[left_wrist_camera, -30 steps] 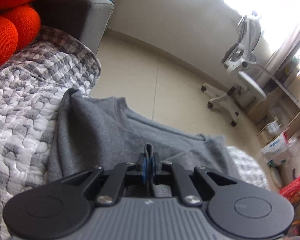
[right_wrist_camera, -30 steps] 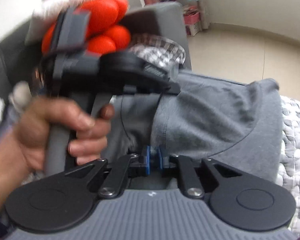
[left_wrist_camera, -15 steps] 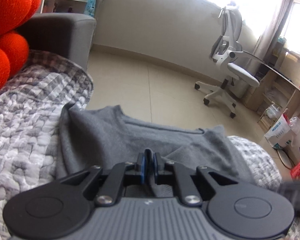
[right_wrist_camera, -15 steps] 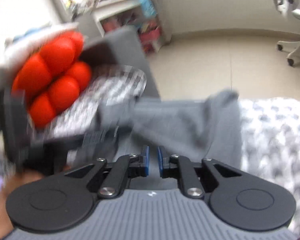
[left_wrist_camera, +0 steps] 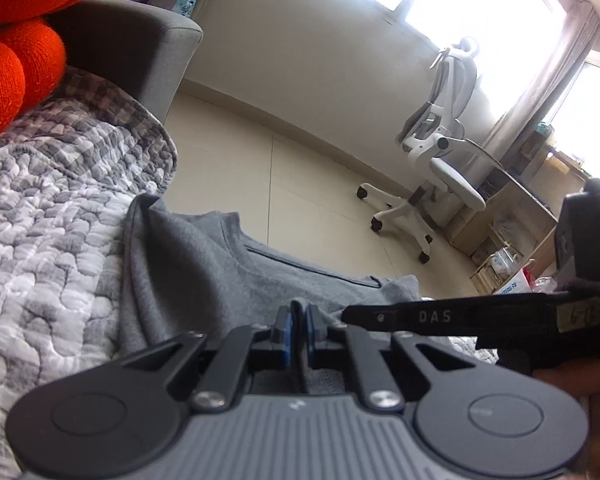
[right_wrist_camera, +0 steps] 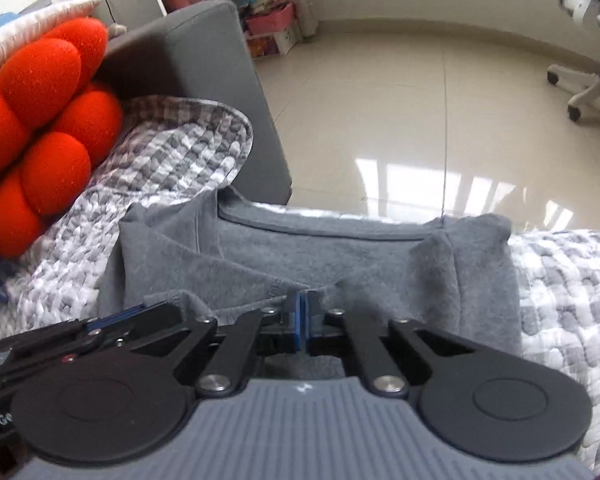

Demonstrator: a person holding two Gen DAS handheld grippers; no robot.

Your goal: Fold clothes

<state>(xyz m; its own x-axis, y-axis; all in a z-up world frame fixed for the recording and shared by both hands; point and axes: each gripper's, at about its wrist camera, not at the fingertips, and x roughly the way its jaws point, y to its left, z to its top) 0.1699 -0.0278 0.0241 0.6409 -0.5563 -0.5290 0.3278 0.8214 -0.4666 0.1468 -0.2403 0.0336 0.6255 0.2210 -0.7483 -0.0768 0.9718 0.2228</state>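
Grey sweatshirt lies on the quilt with both side edges turned in; the left gripper and right gripper each pinch its near hem, side by side; the lengthwise fold looks unfinished.

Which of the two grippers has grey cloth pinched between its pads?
Both: the left gripper and the right gripper are each shut on the grey shirt's edge.

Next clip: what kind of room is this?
Probably a home living room or study: a grey fabric sofa under a grey-and-white quilted cover, a white swivel office chair by a desk, and cluttered white shelves.
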